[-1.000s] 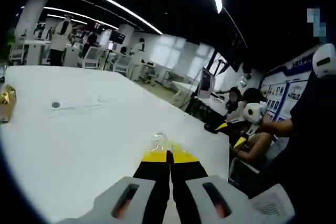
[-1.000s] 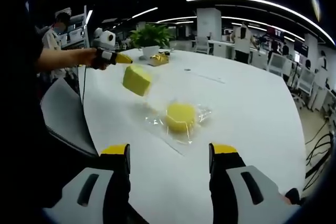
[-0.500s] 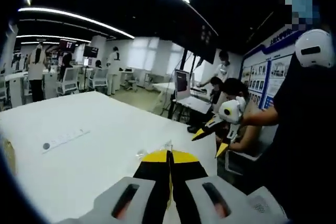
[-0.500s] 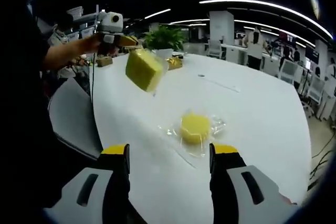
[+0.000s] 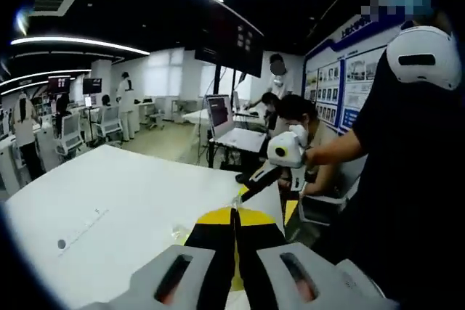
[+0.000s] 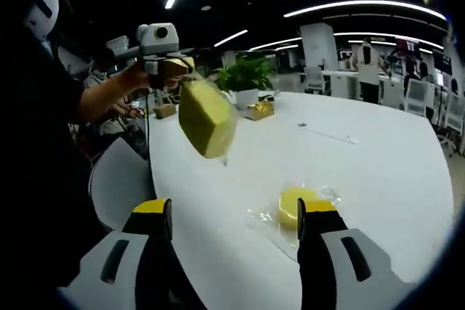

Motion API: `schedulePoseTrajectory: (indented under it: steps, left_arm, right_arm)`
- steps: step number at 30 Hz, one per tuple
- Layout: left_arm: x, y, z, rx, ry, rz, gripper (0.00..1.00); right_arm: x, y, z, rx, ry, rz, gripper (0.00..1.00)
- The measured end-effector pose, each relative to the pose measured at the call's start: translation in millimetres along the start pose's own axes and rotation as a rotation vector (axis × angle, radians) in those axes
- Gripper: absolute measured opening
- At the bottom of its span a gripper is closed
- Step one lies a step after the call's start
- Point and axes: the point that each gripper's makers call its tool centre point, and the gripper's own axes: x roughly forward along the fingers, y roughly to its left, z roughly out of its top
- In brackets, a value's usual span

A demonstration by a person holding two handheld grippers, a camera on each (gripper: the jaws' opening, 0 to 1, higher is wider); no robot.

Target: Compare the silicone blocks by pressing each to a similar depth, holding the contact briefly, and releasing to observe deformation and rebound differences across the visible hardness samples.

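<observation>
In the right gripper view, a rectangular yellow silicone block (image 6: 207,117) in a clear bag hangs in the air over the white table (image 6: 378,172). My left gripper (image 6: 182,67) is shut on the bag's top edge. A round yellow block (image 6: 290,205) in its own clear bag lies flat on the table. My right gripper (image 6: 232,208) is open just in front of the round block and touches nothing. In the left gripper view, my left gripper (image 5: 234,212) has its jaws pressed together. There my right gripper (image 5: 272,186) is open at the table's edge, held by a person's hand.
A potted plant (image 6: 247,78) and a small gold object (image 6: 258,110) stand at the far side of the table. A grey chair (image 6: 120,179) sits against the near left edge. People sit at desks (image 5: 232,136) beyond the table.
The left gripper has lifted the bagged rectangular block higher above the table. The right gripper's view has come closer to the round block. The left gripper's view has swung round towards the person.
</observation>
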Motion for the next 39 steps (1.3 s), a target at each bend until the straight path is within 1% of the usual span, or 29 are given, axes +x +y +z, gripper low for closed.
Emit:
schedulePoseTrajectory:
  steps: [1,3,6,8,9,10,13,16,19,24,26,29,31,33,34,35,37,39]
  left_arm:
    - [1,-1.3,2.0,0.009,0.0,-0.002,0.0]
    - [5,-6.3,4.7,0.02,0.011,-0.023,0.0]
    - [12,-14.3,7.5,0.032,0.017,-0.053,0.0]
    - [17,-18.2,6.9,0.063,0.029,-0.064,0.0]
    - [20,-21.3,5.3,0.061,0.044,-0.078,0.0]
    - [22,-23.4,5.0,0.064,0.045,-0.086,0.0]
    - [26,-29.7,4.1,0.073,0.055,-0.111,0.0]
    - [28,-30.6,5.0,0.073,0.054,-0.118,0.0]
    - [28,-30.0,5.2,0.075,0.056,-0.116,0.0]
    - [26,-29.3,6.8,0.067,0.048,-0.113,0.0]
    - [26,-27.9,8.3,0.068,0.04,-0.105,0.0]
    - [26,-25.1,10.1,0.062,0.031,-0.091,0.0]
    - [25,-24.8,12.0,0.06,0.022,-0.083,0.0]
    - [25,-23.9,14.3,0.054,0.009,-0.077,0.0]
    - [24,-22.6,15.1,0.051,0.004,-0.07,0.0]
    - [23,-18.1,15.7,0.051,-0.005,-0.045,0.0]
    - [21,-18.7,15.1,0.029,-0.009,-0.049,0.0]
    - [19,-19.4,14.3,0.04,-0.012,-0.04,0.0]
  right_arm:
    - [2,2,2.4,0.0,-0.005,0.008,0.65]
    - [7,5,11.0,0.001,-0.029,0.027,0.66]
    - [15,8,20.8,0.008,-0.045,0.048,0.65]
    - [22,14,27.0,-0.009,-0.046,0.073,0.64]
    - [27,21,32.6,-0.011,-0.062,0.101,0.63]
    - [30,25,35.5,-0.008,-0.07,0.118,0.62]
    - [40,35,41.2,-0.019,-0.082,0.16,0.59]
    - [46,38,42.3,-0.015,-0.082,0.179,0.57]
    - [52,42,46.0,-0.02,-0.097,0.202,0.55]
    - [58,41,54.1,0.012,-0.125,0.23,0.52]
    - [59,40,57.3,0.021,-0.136,0.24,0.49]
    - [59,39,63.6,0.04,-0.152,0.26,0.41]
    - [59,38,65.1,0.04,-0.15,0.267,0.39]
    - [58,41,68.1,0.047,-0.166,0.278,0.37]
    - [58,43,69.9,0.035,-0.178,0.286,0.35]
    - [57,46,73.2,0.019,-0.197,0.296,0.32]
    - [58,48,74.0,-0.002,-0.201,0.292,0.3]
    - [61,46,74.9,-0.033,-0.208,0.274,0.27]
